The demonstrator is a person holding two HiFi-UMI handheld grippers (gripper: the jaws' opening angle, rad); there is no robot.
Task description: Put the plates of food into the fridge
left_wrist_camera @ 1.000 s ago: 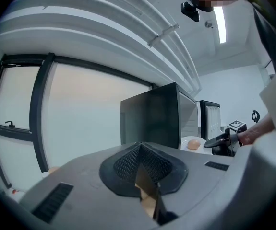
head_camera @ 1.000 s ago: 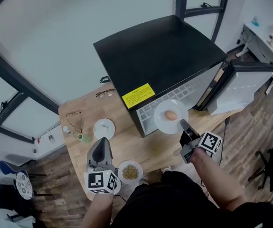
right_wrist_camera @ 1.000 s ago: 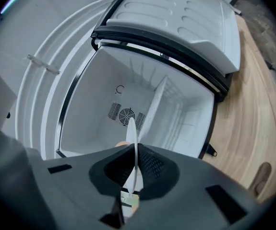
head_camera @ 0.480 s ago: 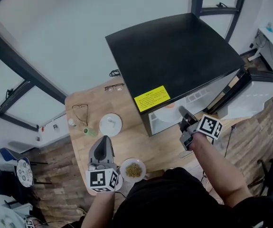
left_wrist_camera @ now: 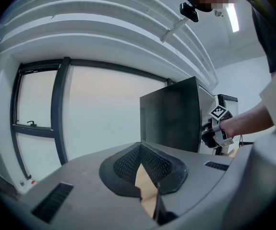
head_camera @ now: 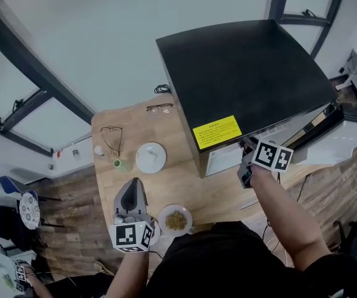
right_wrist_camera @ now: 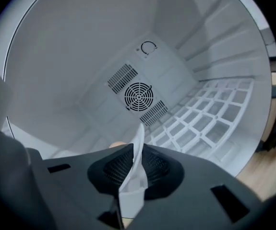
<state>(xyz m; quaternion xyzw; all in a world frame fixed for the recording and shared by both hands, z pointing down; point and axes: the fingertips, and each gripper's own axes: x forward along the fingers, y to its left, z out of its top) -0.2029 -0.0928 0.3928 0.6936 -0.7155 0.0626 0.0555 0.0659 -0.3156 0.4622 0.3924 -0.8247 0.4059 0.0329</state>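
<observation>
My right gripper (right_wrist_camera: 138,150) reaches inside the open black-topped fridge (head_camera: 246,73). It is shut on the rim of a white plate (right_wrist_camera: 138,137), and an egg (right_wrist_camera: 116,146) peeps out beside its pads. Its jaws have just been opening a little, with the rim still between them. In the head view only its marker cube (head_camera: 272,156) shows at the fridge mouth. A second plate with yellowish grains (head_camera: 175,220) sits on the wooden table near my left gripper (head_camera: 132,194), which hovers shut and holds nothing.
A white wire shelf (right_wrist_camera: 210,114) and a round fan grille (right_wrist_camera: 138,96) line the fridge's inside. The fridge door (head_camera: 346,132) stands open at the right. On the table lie a white dish (head_camera: 151,157), a small green bottle (head_camera: 122,164) and two pairs of glasses (head_camera: 159,108).
The right gripper carried the egg plate from in front of the fridge into its inside, where the black top now hides it. The left gripper shifted only slightly.
</observation>
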